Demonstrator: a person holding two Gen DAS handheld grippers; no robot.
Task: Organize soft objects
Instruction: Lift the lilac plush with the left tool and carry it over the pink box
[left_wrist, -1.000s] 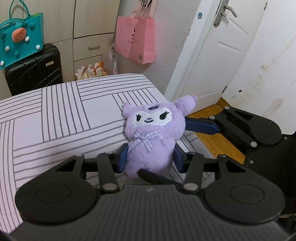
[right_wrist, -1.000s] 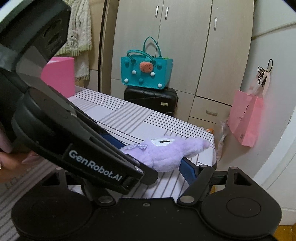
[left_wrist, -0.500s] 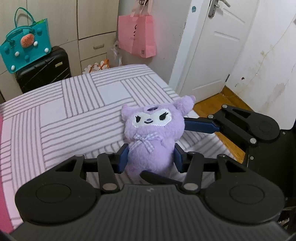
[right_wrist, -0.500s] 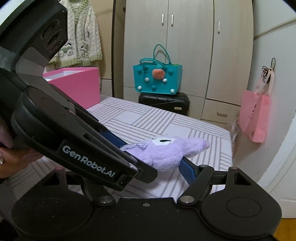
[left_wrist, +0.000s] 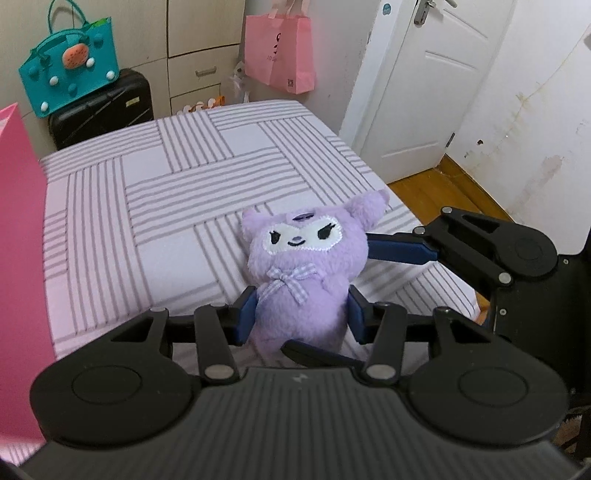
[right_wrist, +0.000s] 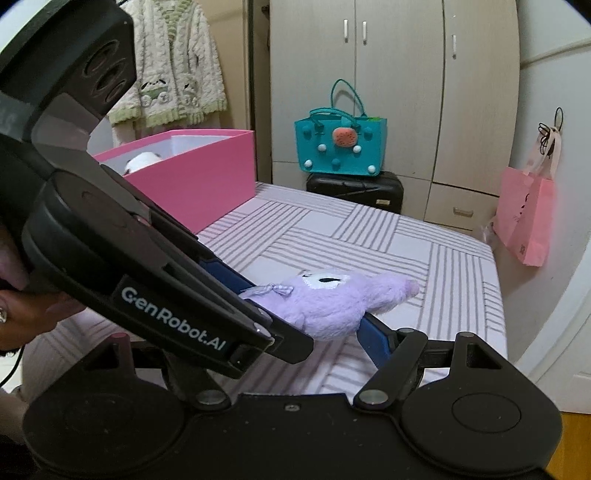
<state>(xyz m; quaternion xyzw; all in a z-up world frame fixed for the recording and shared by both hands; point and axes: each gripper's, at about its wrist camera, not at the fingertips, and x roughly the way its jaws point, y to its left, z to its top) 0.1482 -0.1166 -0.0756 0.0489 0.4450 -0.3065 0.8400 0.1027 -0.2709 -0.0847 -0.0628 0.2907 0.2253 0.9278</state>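
Moved: both grippers and the purple plush toy (left_wrist: 306, 273) were carried back and up over the bed (left_wrist: 192, 177); the pink box (right_wrist: 192, 177) was brought into sight at far left.
Left gripper (left_wrist: 301, 314): fingers pinching the toy's body.
Right gripper (right_wrist: 332, 325): fingers around the toy's head, clamping unclear.
Meaning: transfer to the box was judged next.

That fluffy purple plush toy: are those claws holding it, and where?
Yes. The left gripper squeezes the fluffy purple plush toy at its lower body; the right gripper's hold cannot be told.
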